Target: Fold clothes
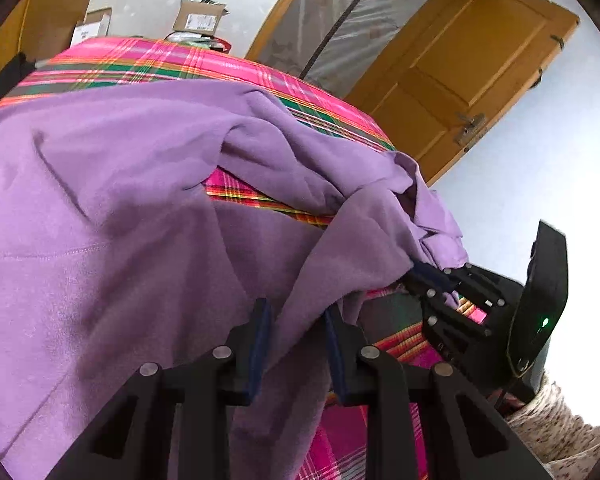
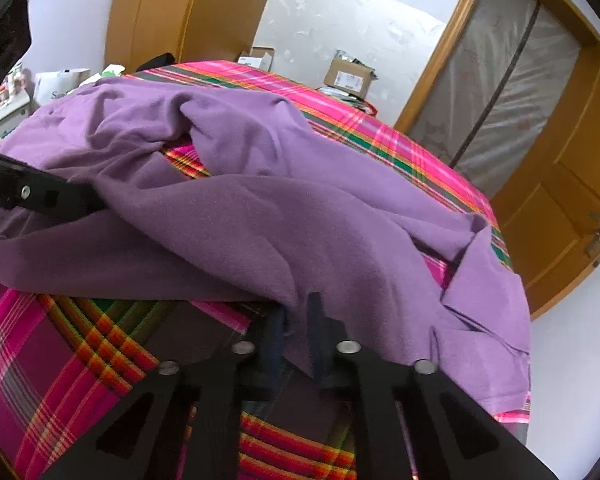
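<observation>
From the left wrist view, the left gripper has a fold of the purple shirt between its two fingers, and the pads press on the cloth. The shirt lies spread and bunched on a bed with a pink checked cover. Only this view shows the right gripper from the side: it is closed on a bunched corner of the shirt near the bed's edge. A knitted sleeve shows behind it. Past the bed stand a brown box with its flaps open and a white box; I cannot see what is in them. A wooden door stands open.

From the right wrist view, the right gripper is nearly closed and pinches the shirt's edge. The shirt hides much of the cover. The left gripper's arm pokes in from the left, its tips hidden under cloth. Only here you see a wardrobe, a white bag and a shelf with small bottles.
</observation>
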The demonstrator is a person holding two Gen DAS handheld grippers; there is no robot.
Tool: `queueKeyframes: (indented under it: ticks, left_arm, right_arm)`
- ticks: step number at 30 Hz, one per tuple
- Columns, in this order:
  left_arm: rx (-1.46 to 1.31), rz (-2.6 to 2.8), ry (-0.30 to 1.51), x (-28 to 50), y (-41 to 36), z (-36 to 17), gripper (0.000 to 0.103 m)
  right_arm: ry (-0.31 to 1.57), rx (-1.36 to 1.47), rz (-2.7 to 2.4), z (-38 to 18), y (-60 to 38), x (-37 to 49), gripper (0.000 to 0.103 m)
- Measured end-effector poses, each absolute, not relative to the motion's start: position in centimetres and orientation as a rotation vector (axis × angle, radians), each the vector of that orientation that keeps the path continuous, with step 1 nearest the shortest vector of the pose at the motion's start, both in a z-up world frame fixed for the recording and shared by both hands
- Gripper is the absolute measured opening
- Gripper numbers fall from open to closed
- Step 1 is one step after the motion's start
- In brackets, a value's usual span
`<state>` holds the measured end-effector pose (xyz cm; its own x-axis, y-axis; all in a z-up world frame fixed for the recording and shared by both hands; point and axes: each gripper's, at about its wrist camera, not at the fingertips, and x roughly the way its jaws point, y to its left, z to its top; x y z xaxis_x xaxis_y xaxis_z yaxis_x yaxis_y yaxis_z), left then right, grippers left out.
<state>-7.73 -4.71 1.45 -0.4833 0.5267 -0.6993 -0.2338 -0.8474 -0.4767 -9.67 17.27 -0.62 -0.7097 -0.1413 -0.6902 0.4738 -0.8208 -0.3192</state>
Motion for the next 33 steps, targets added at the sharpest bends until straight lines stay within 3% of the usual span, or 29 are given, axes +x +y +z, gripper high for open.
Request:
queueKeyframes:
  ticks: [9,14,17,27,31,33]
  left_arm:
    - [-1.252,2.380,-0.327,-6.4,-3.2,1.9,0.025]
    - [-1.228,2.385,-0.318,-5.6,-2.6,2.2,0.008]
    - [-1.215,2.387,-0.321,-5.0,-2.3,2.5,0.005]
    - [-1.187,2.409,-0.318,-3.6,-1.5,3.3,0.003]
    - [-1.187,2.420,-0.341,-3.7,-1.6,3.3,0.003]
    - [-1.190,2.428,-0.355,-3.8,-1.8,3.3,0.003]
  right_arm:
    - [0.661,0.891,-2.616,1.7,18.9,-8.5,0.005]
    - [0.643,0.872,-2.651,2.5,19.9,-7.7,0.005]
    - [0.636,0.866,-2.679,2.8,20.6,-6.9,0.005]
    - [0.579,0.862,-2.738,3.2,23.7,-5.3,0.005]
    - [0.574,0.903,-2.672,2.1,23.3,-5.4,0.024]
    - [0.586,0.937,-2.649,1.4,23.0,-5.9,0.025]
